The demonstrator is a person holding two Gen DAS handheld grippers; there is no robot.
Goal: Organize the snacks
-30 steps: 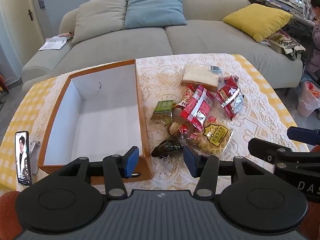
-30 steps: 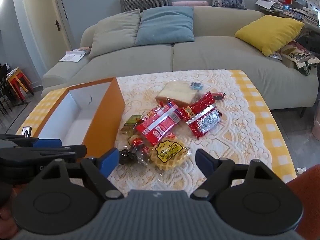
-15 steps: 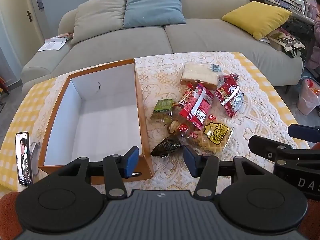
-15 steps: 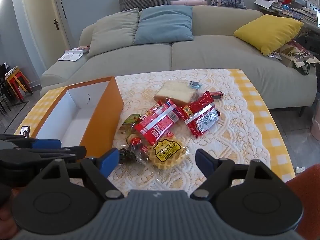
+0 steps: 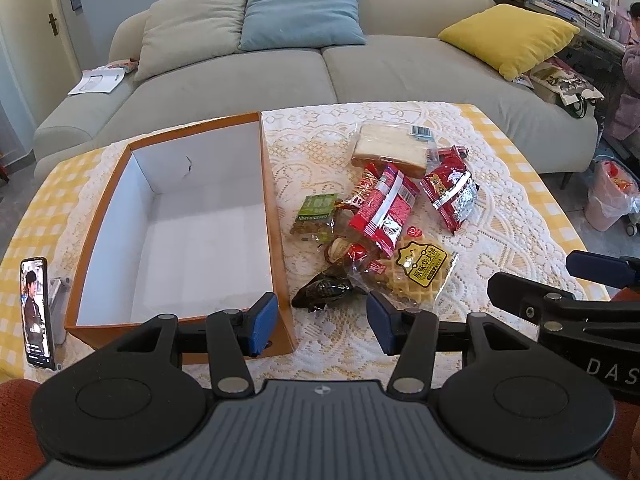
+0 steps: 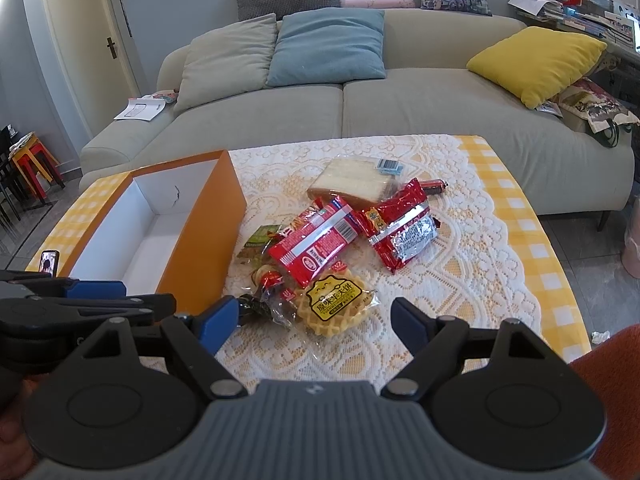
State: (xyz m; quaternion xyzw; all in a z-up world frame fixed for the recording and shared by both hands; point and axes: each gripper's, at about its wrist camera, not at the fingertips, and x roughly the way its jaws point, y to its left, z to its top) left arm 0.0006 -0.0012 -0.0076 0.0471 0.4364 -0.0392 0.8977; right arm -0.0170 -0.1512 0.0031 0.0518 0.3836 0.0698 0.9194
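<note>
Both my left tongs (image 5: pixel 322 322) and right tongs (image 6: pixel 316 318) stand wide and hold nothing; the snacks (image 5: pixel 384 224) lie heaped on the bench (image 5: pixel 500 208) just right of the empty orange box (image 5: pixel 276 200). Risk: the packets overlap (slick wrappers), so closing on the waffle pack (image 6: pixel 334 300) may drag a neighbour or slip. Against the earlier frames, nothing has shifted; both tongs hover as before.

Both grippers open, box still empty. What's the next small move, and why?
Probably ease the right gripper down onto the waffle pack. It is the nearest snack, lies atop the pile's near edge, and sits between the open jaws, while the orange box stands empty beside it.
</note>
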